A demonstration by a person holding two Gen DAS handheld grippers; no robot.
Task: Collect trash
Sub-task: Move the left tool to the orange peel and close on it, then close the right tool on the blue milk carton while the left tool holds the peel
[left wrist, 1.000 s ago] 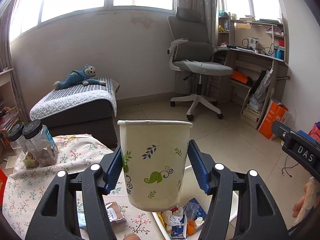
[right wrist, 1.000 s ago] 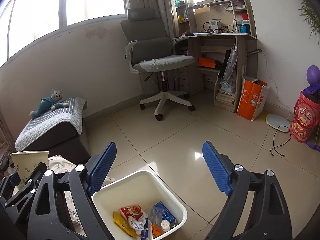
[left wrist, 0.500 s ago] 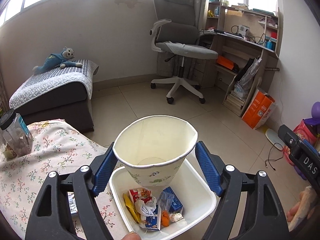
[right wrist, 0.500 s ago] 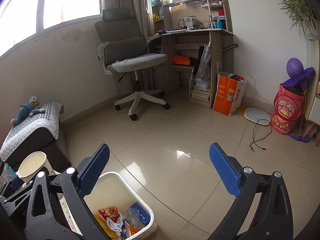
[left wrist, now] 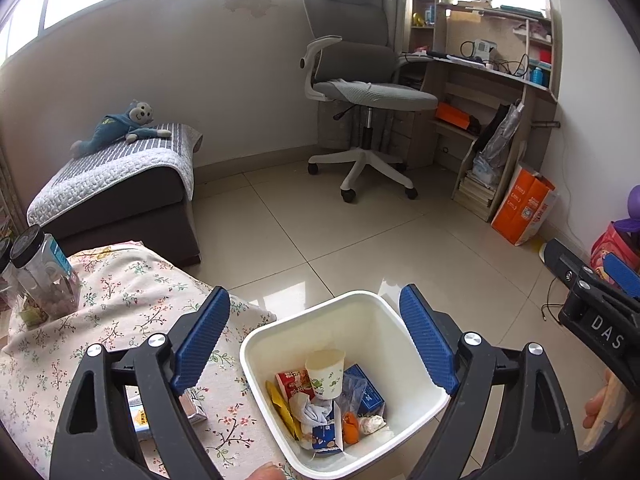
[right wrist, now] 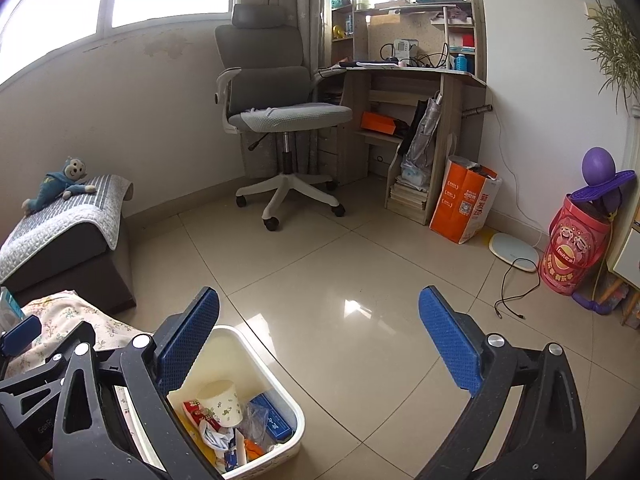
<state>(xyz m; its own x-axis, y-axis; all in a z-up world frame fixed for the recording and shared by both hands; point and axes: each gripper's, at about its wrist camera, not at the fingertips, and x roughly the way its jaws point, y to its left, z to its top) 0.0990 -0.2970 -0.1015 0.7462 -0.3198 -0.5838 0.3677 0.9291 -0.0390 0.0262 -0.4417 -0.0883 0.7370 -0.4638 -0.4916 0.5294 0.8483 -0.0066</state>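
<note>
We hold our left gripper (left wrist: 314, 340) above the white bin (left wrist: 408, 344), which stands on the floor against the edge of the table with the flowered cloth (left wrist: 120, 320), close enough for trash to drop straight in. Its jaws have just been opening and stand released, nothing between them. The paper cup (left wrist: 325, 374) sits upright inside the bin on a red packet (left wrist: 291, 384), a blue box (left wrist: 368, 392), crumpled tissue (left wrist: 316, 408) and a small carton (left wrist: 326, 436). Our right gripper (right wrist: 320, 340) hangs beside the bin over bare floor, jaws spread wide and empty. A flat packet (left wrist: 192, 404) lies on the cloth near the table's edge, likely next.
</note>
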